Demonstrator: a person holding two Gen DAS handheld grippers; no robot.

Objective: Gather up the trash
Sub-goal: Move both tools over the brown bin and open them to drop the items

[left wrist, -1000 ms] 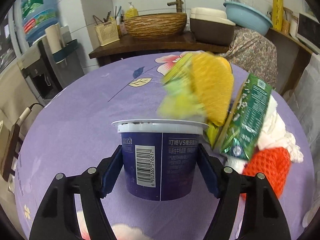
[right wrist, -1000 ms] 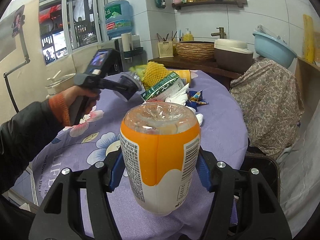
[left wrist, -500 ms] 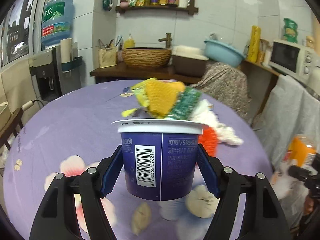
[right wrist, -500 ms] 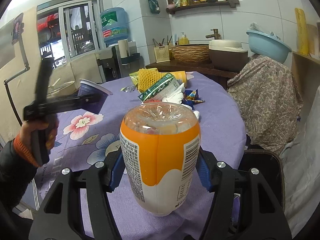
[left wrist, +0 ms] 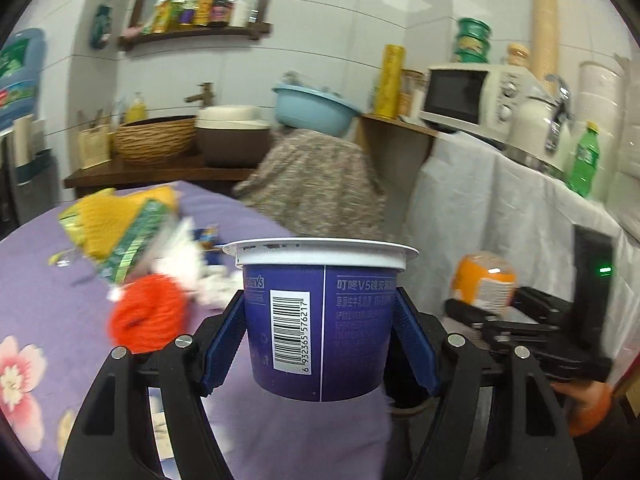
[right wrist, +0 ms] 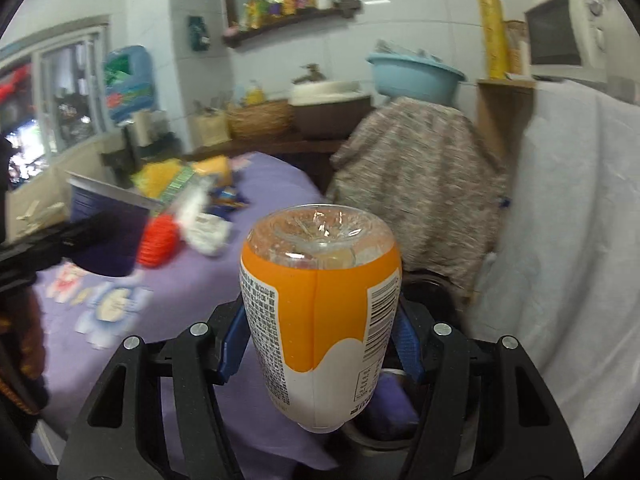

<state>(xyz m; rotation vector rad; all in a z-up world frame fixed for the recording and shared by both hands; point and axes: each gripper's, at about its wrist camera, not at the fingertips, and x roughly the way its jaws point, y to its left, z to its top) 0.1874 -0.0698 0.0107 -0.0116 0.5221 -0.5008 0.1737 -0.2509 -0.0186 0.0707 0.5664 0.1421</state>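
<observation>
**A:** Start with the left wrist view. What is the left gripper (left wrist: 320, 344) doing?

**B:** Its blue pads press on both sides of a dark blue yogurt cup (left wrist: 320, 320), holding it upright with the white rim on top and the barcode facing the camera. The cup hangs over the near edge of the purple tablecloth (left wrist: 48, 300).

**A:** And the rest of the trash?

**B:** A blurred pile sits toward the far edge of the table: a yellow foam net (left wrist: 104, 220), a green wrapper (left wrist: 138, 236), white crumpled tissue (left wrist: 180, 256) and an orange-red foam net (left wrist: 148, 316) nearest the cup. Off the table's right edge, the right gripper (left wrist: 484, 312) carries an orange-and-white bottle (left wrist: 482, 280).

**A:** Now the right wrist view.

**B:** The right gripper (right wrist: 320, 344) is clamped on the orange-and-white bottle (right wrist: 320, 308), its clear base pointing away from the camera. The bottle is held beyond the table's right edge, above a dark bin (right wrist: 424, 280) on the floor. At the left, blurred, the yogurt cup (right wrist: 108, 224) shows in the left gripper (right wrist: 60, 240), near the table's edge.
</observation>
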